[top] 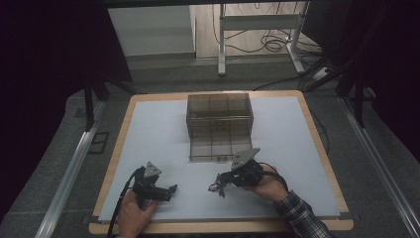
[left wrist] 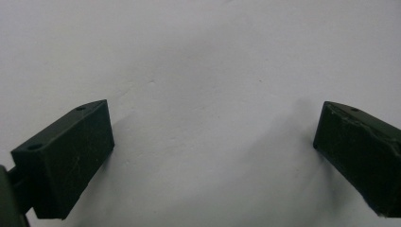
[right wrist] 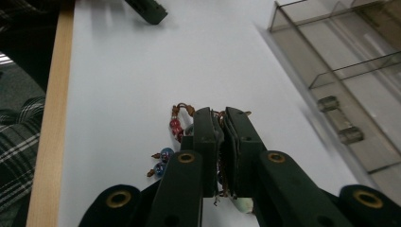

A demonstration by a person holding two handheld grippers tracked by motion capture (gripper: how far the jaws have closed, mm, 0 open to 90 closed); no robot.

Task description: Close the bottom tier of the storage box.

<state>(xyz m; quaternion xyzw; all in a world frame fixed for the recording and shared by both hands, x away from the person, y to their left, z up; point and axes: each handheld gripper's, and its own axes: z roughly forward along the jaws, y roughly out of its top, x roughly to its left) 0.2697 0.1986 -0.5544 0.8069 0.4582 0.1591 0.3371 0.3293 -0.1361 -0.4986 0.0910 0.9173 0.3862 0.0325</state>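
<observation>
Item: beaded bracelet (right wrist: 176,126), red and blue beads on brown cord, lying on the white bench (top: 163,129) sheet at lower centre of the high view (top: 216,187). The right hand-held gripper (right wrist: 221,118) is clenched on it, jaws nearly together with cord and beads pinched between the pads. The right gripper view resolves the beads spilling to the left of the jaws; the high view gives only a small dark tangle at the gripper tip (top: 218,187).

Left hand-held gripper (top: 171,191): released, jaws wide apart, nothing between them. Its own view (left wrist: 213,142) shows bare white sheet between two black pads.

Clear compartment box (top: 219,124): smoke-tinted, lid hinged open toward the viewer, centre of the high view; its dividers and latch parts appear at upper right of the right gripper view (right wrist: 350,71).

Surface: white sheet on a wood-edged bench. Room: dim, grey floor, cables (top: 272,42) and a metal table frame (top: 260,29) at top.
</observation>
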